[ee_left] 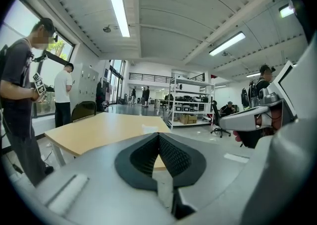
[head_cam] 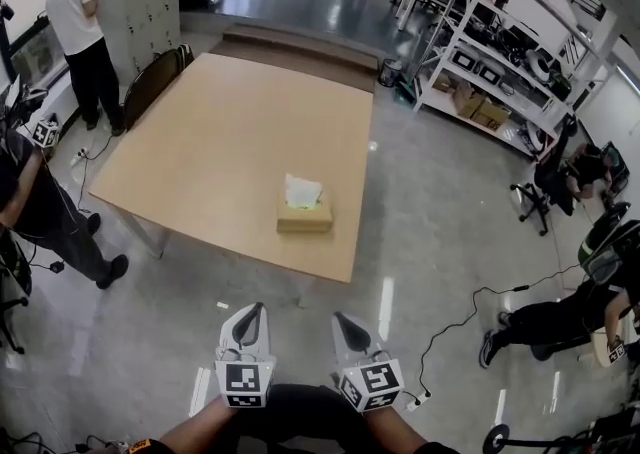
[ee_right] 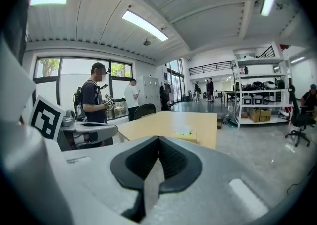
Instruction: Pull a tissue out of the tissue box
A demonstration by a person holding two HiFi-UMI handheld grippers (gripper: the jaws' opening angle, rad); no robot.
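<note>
The tissue box (head_cam: 305, 214) is set near the close edge of the table (head_cam: 220, 132). The left gripper (head_cam: 256, 314) and right gripper (head_cam: 343, 322) are held clenched and empty, away from the table.

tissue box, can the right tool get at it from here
Probably not yet: the right tool, shut, hangs over the floor short of the table that bears the tissue box. Nothing stands between them.
</note>
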